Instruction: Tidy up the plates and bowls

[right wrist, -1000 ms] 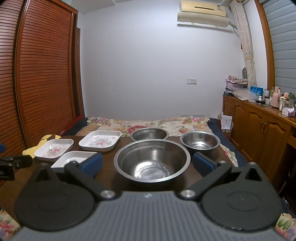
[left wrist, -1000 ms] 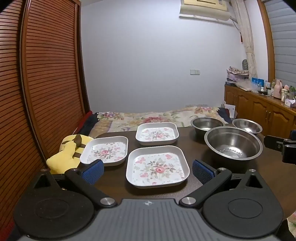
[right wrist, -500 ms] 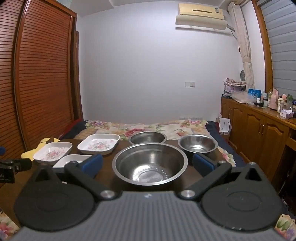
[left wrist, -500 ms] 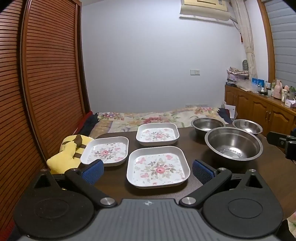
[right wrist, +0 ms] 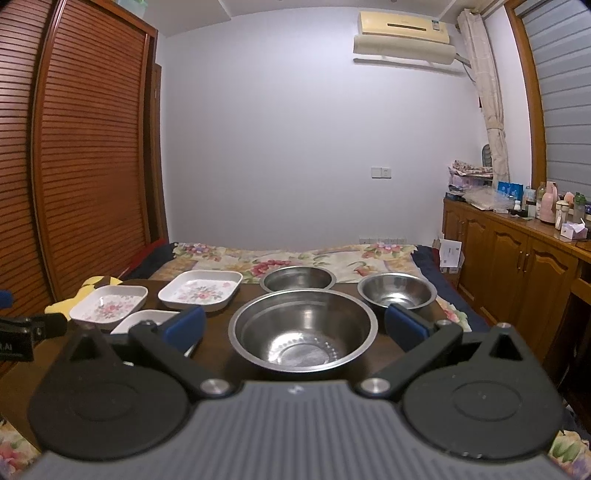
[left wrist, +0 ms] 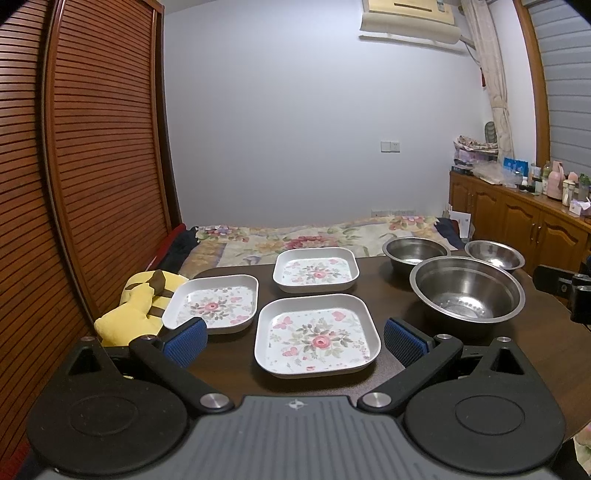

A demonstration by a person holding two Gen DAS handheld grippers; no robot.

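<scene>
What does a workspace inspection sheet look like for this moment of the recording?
Surface: dark brown table, dishes spread across it.
Job's things: three floral square plates, near, left, far; three steel bowls, large, back, small. None stacked.
Clutter: yellow plush toy at the table's left edge.
Grippers: left gripper open, empty; right gripper open, empty.
Cables: nothing seen.
Surroundings: bed, slatted wardrobe, wooden cabinet, air conditioner.
</scene>
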